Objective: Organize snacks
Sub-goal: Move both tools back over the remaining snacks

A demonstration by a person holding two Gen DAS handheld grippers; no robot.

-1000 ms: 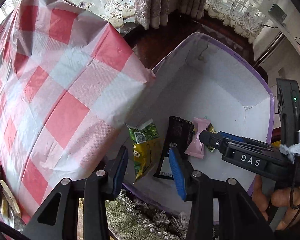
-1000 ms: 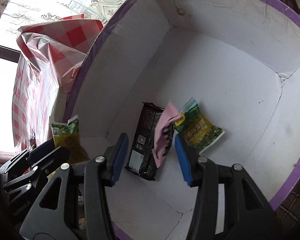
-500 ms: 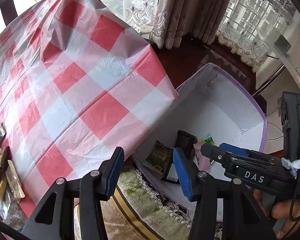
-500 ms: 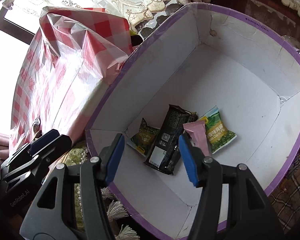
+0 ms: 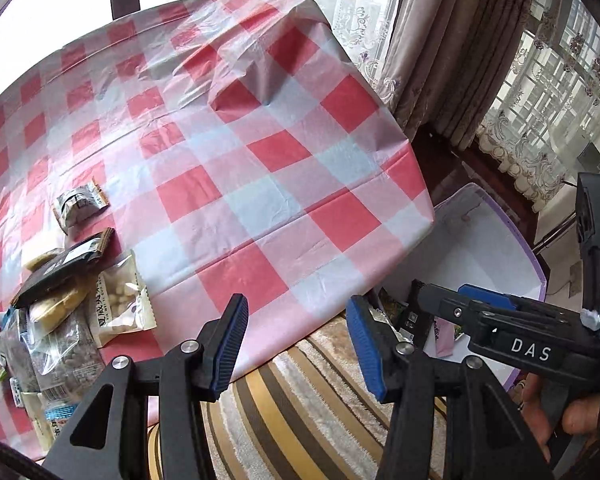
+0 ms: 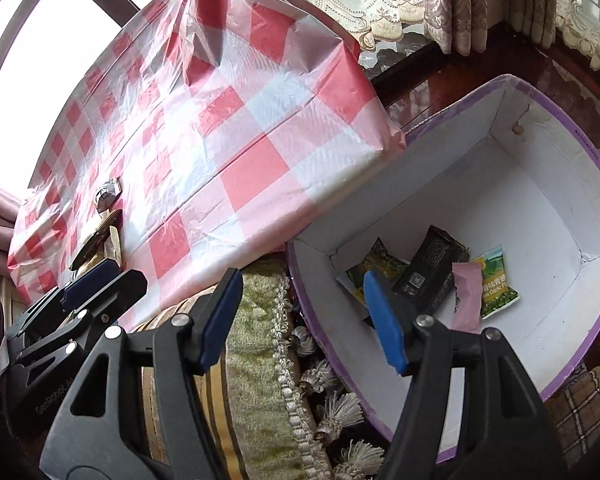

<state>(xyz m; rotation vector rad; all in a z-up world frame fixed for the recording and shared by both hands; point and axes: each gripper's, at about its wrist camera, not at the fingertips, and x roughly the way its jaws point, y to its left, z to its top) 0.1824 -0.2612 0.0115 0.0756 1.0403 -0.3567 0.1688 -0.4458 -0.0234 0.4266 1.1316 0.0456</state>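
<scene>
Item: purple-rimmed white box [image 6: 500,208], set on the floor to the right of a table under a red-and-white checked cloth [image 5: 236,152]. Contents recorded: a black packet [image 6: 430,276], a pink packet [image 6: 466,300] and two green packets [image 6: 496,284]. Remaining stock: a heap of snack packets [image 5: 64,312] at the near left of the table, with one small silver packet [image 5: 80,206] lying apart, farther off.

Left gripper [image 5: 296,344]: fingers parted, nothing between them. Right gripper [image 6: 300,316]: jaws noted as having just been opening, empty.

Step judged: between deposits, both grippers clear of the box. Next move calls for a reach left to the heap and closure on one packet.

Obscured: box contents are largely hidden in the left view; heap labels are unreadable.
</scene>
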